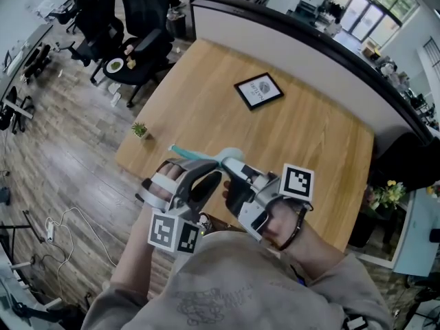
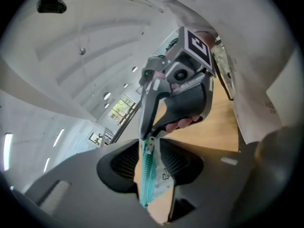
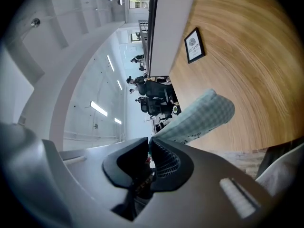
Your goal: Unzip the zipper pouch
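Above the wooden table (image 1: 302, 136) a mint checked zipper pouch (image 1: 196, 155) hangs in the air between both grippers. In the left gripper view its teal zipper (image 2: 146, 175) runs edge-on between the jaws of my left gripper (image 2: 149, 163). A thin gap shows at the left pad, and the fabric leans on the right pad. My right gripper (image 2: 148, 137) comes down onto the silver zipper pull (image 2: 149, 146). In the right gripper view those jaws (image 3: 149, 148) are pinched together at the pouch's near end, and the pouch (image 3: 199, 118) stretches away over the table.
A framed picture (image 1: 258, 91) lies on the table farther out, and a small potted plant (image 1: 140, 130) stands at its left edge. Black office chairs (image 1: 137, 26) stand beyond the table's left corner. A dark-topped partition (image 1: 309, 43) runs along the far side.
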`<control>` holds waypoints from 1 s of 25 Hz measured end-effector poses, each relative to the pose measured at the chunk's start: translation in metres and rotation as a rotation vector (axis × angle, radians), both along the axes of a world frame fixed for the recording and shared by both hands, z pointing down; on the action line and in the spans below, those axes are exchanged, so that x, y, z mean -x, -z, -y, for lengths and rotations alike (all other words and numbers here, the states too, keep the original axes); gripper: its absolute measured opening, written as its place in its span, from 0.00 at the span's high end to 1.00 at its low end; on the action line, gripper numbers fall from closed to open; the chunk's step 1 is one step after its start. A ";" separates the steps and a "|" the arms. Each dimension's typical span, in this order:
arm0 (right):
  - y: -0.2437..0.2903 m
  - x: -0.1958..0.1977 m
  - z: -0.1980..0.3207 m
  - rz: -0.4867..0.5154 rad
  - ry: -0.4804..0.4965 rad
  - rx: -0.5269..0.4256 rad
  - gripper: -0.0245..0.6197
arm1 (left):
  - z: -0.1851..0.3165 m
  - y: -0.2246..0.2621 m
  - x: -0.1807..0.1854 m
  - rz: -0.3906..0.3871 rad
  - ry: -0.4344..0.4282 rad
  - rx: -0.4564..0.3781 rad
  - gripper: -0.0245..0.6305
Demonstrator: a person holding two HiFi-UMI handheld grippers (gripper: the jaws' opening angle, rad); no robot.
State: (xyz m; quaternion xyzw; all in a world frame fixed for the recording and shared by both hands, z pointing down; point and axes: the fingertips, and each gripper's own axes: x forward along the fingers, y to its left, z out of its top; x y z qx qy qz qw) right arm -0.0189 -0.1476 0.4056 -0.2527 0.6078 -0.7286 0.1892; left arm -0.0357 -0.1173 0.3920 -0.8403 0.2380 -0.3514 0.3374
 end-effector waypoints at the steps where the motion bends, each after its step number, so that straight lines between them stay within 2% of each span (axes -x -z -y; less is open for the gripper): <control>1: -0.001 0.001 -0.001 0.008 0.001 0.005 0.91 | 0.000 -0.004 -0.001 0.031 -0.007 -0.001 0.71; 2: -0.001 0.002 -0.002 0.014 0.001 0.006 0.91 | 0.001 -0.006 -0.001 0.047 -0.006 -0.012 0.71; 4: -0.001 0.002 -0.002 0.016 -0.001 0.005 0.91 | 0.004 -0.003 -0.002 0.036 0.009 -0.035 0.85; 11: -0.008 -0.002 -0.002 0.009 -0.027 0.023 0.91 | -0.002 -0.002 -0.004 -0.079 0.024 0.018 0.85; 15: -0.006 -0.004 0.001 0.029 -0.042 0.012 0.92 | -0.003 0.007 0.001 -0.284 0.058 0.108 0.89; 21: -0.006 -0.003 0.003 0.052 -0.028 -0.035 0.92 | 0.004 0.020 0.015 -0.689 0.153 0.372 0.90; 23: -0.005 -0.002 0.002 0.060 -0.024 -0.042 0.92 | 0.005 0.016 0.022 -0.755 0.205 0.456 0.91; 25: -0.003 -0.001 0.002 0.064 -0.018 -0.050 0.93 | 0.006 0.014 0.030 -0.792 0.223 0.485 0.95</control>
